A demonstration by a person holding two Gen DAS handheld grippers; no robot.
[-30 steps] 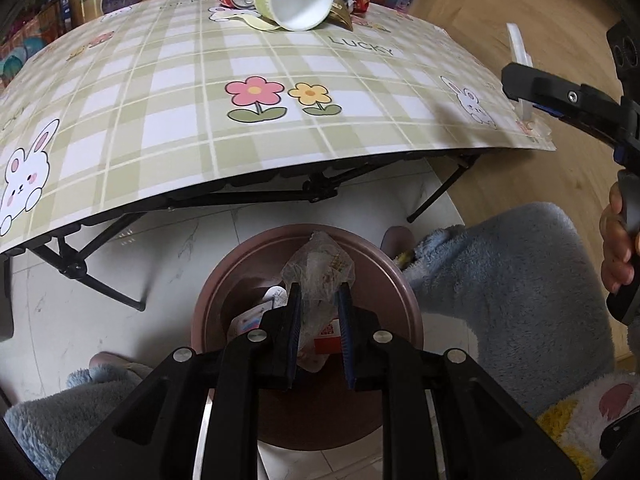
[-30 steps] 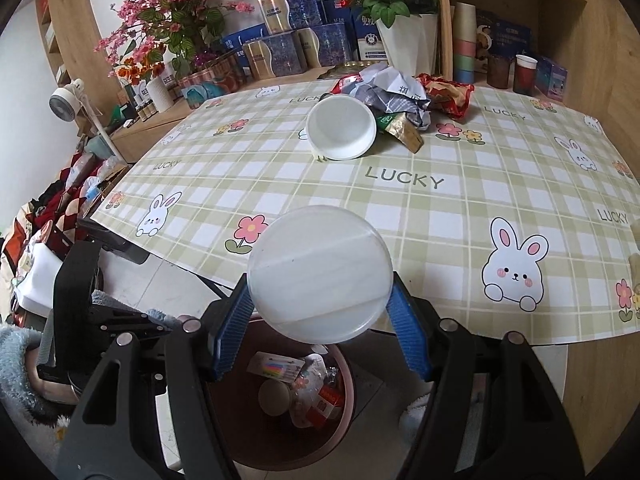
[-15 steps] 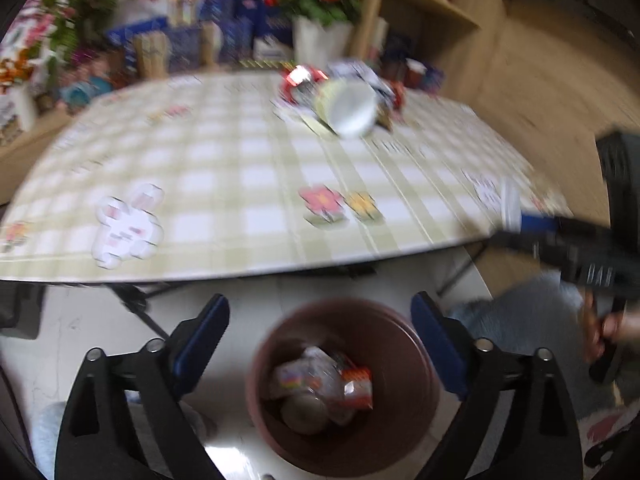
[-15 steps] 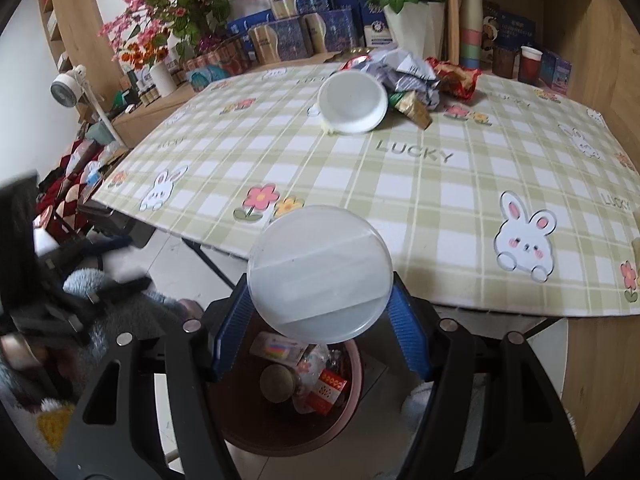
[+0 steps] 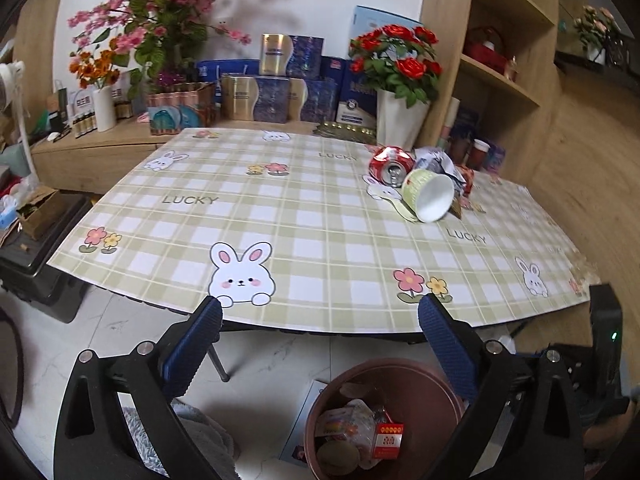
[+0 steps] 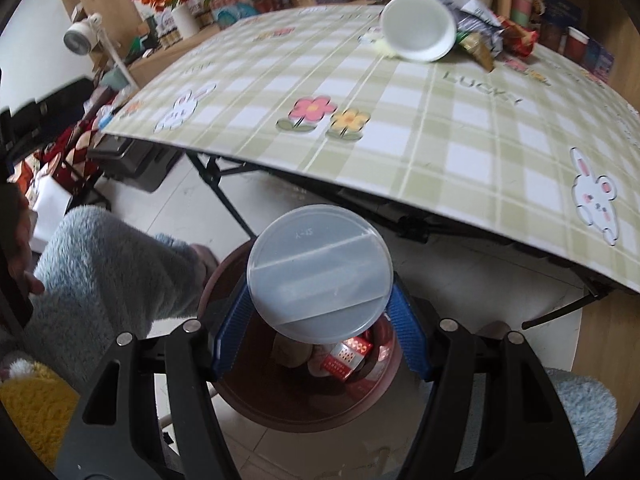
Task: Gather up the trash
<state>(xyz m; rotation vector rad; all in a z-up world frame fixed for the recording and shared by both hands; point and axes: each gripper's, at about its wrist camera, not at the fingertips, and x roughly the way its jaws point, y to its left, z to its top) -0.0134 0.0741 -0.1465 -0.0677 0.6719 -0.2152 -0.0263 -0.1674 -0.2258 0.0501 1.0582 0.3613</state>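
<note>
Gripping a lid [image 6: 319,271] above the bin [image 6: 240,394] rim, right gripper [image 6: 320,316] (left gripper [image 5: 320,344] spread empty).

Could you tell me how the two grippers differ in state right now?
The left gripper is open and empty; the right gripper is shut on a translucent plastic lid. The left faces the table; the right hangs over the brown bin. Both have blue-padded fingers.
</note>
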